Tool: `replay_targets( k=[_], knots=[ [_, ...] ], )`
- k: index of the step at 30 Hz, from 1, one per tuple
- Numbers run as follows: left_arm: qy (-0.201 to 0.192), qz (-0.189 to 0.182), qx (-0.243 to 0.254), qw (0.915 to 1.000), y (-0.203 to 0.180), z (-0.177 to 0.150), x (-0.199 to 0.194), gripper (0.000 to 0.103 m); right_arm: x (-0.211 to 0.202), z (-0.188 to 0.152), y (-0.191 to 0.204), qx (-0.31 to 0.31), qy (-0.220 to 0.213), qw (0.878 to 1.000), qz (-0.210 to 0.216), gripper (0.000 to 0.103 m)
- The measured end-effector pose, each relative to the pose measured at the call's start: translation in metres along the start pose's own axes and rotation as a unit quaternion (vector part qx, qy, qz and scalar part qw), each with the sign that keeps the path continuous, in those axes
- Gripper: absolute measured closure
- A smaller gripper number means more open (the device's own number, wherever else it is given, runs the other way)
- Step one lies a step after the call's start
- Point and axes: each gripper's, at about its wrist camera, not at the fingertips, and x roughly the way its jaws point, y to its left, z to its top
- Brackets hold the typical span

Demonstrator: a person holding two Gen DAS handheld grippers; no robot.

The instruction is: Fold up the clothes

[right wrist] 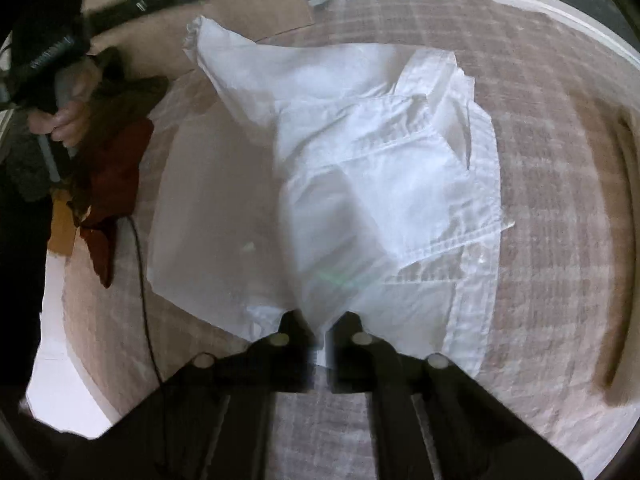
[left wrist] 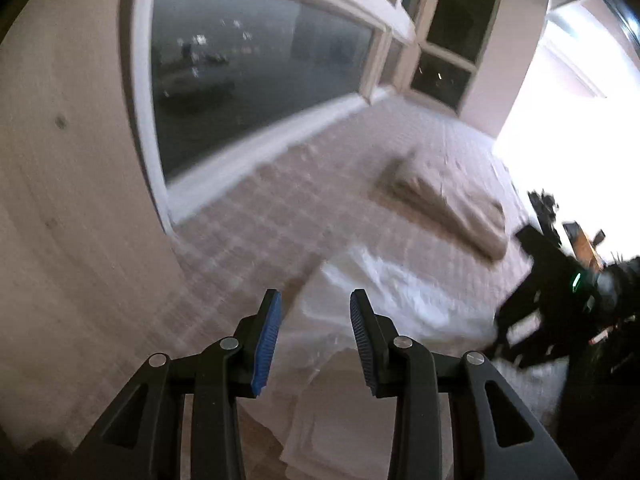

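Note:
A white shirt (right wrist: pixel 360 168) lies crumpled and partly folded on a checked bedspread (right wrist: pixel 560 152). My right gripper (right wrist: pixel 320 334) points steeply down at the shirt's near edge, and its jaws are shut on a pinch of the white cloth. In the left wrist view the same shirt (left wrist: pixel 400 296) lies just beyond my left gripper (left wrist: pixel 316 300). That gripper hangs above the bed with its blue pads (left wrist: pixel 268 340) apart and nothing between them. The right gripper's black body (left wrist: pixel 536 300) shows there at the shirt's right side. A hand (right wrist: pixel 66 120) holds the left gripper's handle at upper left.
A folded beige garment (left wrist: pixel 444 208) lies farther back on the bed. A large dark window (left wrist: pixel 248 80) and a wall run along the bed's far side. Dark red clothing (right wrist: pixel 116 184) and a black cable (right wrist: pixel 140 280) sit at the bed's left edge.

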Motion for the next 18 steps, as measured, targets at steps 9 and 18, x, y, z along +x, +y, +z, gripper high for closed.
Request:
replay_targets(
  k=[9, 18],
  knots=[
    [0.131, -0.012, 0.037, 0.9907, -0.016, -0.056, 0.057, 0.069, -0.031, -0.013, 0.022, -0.117, 0.011, 0.988, -0.103, 0.1],
    [0.06, -0.017, 0.014, 0.998, -0.012, -0.027, 0.004, 0.069, -0.009, -0.034, 0.004, -0.101, 0.083, 0.989, -0.067, 0.075]
  ],
)
